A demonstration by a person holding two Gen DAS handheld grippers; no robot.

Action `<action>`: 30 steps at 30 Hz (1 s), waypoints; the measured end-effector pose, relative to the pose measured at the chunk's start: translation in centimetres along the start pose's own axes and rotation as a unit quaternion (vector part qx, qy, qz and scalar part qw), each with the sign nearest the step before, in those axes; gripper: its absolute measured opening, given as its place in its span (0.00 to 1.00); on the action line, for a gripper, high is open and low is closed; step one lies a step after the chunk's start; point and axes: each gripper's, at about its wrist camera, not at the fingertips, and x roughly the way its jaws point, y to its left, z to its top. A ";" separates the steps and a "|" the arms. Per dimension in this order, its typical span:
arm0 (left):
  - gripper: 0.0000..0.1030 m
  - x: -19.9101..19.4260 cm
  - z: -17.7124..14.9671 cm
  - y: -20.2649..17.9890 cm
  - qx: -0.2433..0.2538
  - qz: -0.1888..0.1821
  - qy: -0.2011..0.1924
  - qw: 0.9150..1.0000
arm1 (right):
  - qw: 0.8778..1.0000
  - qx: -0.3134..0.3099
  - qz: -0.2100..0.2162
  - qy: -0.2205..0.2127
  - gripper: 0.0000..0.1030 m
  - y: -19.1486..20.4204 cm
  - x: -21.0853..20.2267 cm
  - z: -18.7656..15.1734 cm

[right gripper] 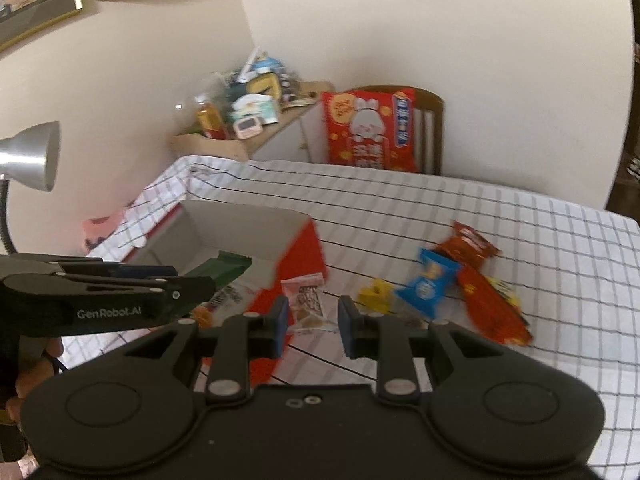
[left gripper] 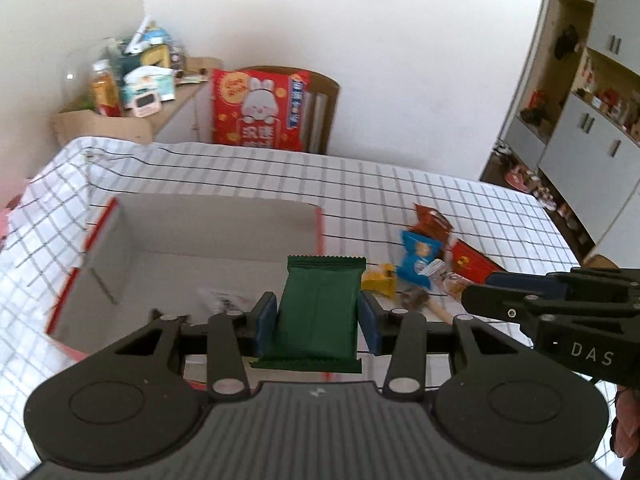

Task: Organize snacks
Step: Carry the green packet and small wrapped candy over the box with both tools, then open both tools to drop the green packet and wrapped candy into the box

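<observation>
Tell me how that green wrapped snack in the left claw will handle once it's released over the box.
The green snack packet probably stays fairly stiff: it juts flat beyond the left claw without drooping. Likely light, held by edge pinch alone. Its glossy wrapper may slide across the cardboard box floor.

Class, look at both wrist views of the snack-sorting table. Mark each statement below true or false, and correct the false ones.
1. The left gripper holds a green packet. True.
2. The box has its lid shut. False: it stands open at the top.
3. A blue packet lies on the checked tablecloth. True.
4. The right gripper holds the yellow snack. False: that snack lies on the cloth beyond the gripper, and a pink packet shows between its fingers.
5. The tablecloth is plain red. False: it is white with dark grid lines.
</observation>
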 end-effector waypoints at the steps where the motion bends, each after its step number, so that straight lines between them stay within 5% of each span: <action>1: 0.42 -0.3 0.1 0.8 -0.002 0.006 -0.003 1.000 | 1.000 -0.004 0.002 0.000 0.24 0.7 0.3 0.2; 13: 0.42 0.3 0.7 8.0 -0.007 0.070 -0.006 0.998 | 0.999 -0.040 -0.001 0.021 0.24 7.3 6.1 1.6; 30: 0.42 8.3 0.2 13.7 -0.004 0.107 0.072 0.992 | 0.991 -0.071 -0.048 0.104 0.24 10.4 15.9 0.3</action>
